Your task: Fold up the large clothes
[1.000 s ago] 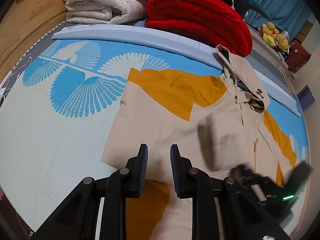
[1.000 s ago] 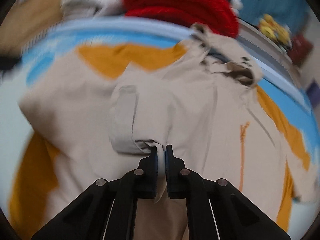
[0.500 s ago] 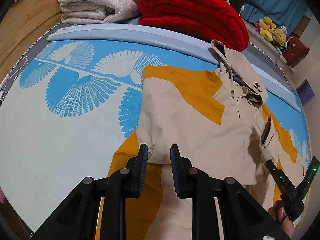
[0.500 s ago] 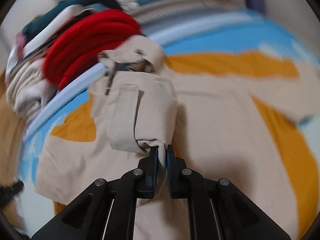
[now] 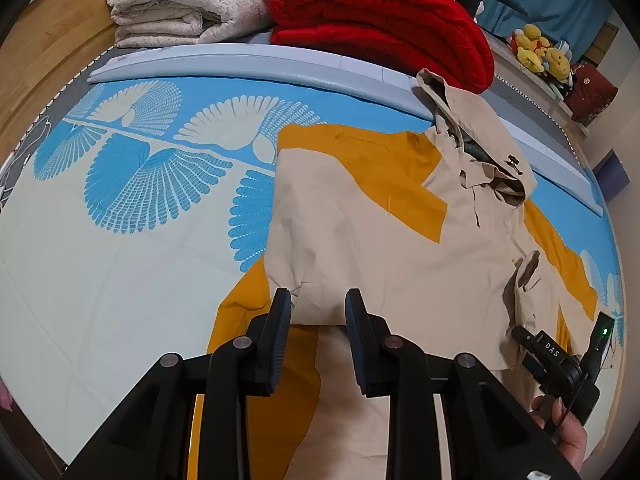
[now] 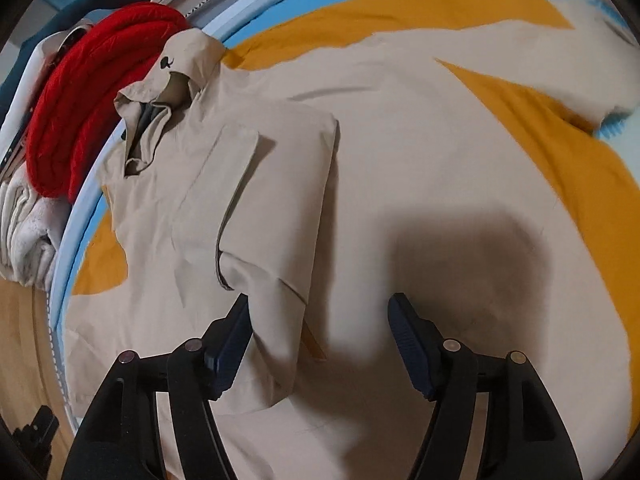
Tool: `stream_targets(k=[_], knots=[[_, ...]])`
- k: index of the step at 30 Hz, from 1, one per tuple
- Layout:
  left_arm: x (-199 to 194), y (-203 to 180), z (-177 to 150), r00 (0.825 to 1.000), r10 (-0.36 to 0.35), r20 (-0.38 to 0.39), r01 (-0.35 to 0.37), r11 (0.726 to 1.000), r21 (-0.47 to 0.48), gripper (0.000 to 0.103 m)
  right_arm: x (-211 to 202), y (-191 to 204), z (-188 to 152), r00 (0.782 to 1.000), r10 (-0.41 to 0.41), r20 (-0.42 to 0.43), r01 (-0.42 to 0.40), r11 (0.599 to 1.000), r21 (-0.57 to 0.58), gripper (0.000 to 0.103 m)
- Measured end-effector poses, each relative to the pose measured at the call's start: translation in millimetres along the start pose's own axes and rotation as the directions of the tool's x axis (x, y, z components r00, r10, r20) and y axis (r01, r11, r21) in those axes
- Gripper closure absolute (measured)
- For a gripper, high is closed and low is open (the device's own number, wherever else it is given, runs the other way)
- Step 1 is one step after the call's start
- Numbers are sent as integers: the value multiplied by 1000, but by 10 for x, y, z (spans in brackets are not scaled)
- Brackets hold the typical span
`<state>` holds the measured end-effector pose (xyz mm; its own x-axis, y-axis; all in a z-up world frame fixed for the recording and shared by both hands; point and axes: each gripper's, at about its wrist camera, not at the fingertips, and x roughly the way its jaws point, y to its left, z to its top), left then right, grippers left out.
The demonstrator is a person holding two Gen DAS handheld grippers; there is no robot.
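A large beige and mustard hooded jacket [image 5: 380, 240] lies spread on a blue and white patterned mat [image 5: 120, 220]. Its left sleeve is folded across the chest. My left gripper [image 5: 318, 320] is open and empty, just above the jacket's lower folded edge. My right gripper [image 6: 320, 332] is wide open; the folded sleeve's cuff [image 6: 276, 304] lies loose between its fingers. In the left wrist view the right gripper's body [image 5: 560, 364] shows at the lower right, over the jacket's right side.
A folded red blanket [image 5: 380, 16] and a cream blanket [image 5: 188, 4] are stacked beyond the mat's grey raised edge [image 5: 240, 64]. Yellow plush toys [image 5: 540, 48] sit far right. Wooden floor [image 5: 48, 40] lies to the left.
My right gripper carried the sleeve across the jacket's chest, then opened and let it go. The left gripper stayed open and shifted slightly toward the jacket.
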<state>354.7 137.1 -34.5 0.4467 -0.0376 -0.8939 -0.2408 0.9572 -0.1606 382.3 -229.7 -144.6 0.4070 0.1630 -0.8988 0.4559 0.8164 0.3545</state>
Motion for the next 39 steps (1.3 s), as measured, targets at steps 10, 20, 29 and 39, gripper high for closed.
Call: stream_targets(k=[10,20,29,39], knots=[[36,-62,-12,1000,4,-2,-4,1000,15,78,-551,71,171,966,141,217,-127,989,-79,95],[103,-131,-20,1000,2,-16,-1,1000,25,78,-641,-279,509,955,61,289,-62,998,-5,84],[148,-153,-19,1000,-7,-27,8,1000,20,78,-803,-765,684,931,-71,357,22,990,140,58],[242,1,25,999,-13,-48,11,999,-36,78,-448,-1022,546,987,6,161,-51,960,277,55]])
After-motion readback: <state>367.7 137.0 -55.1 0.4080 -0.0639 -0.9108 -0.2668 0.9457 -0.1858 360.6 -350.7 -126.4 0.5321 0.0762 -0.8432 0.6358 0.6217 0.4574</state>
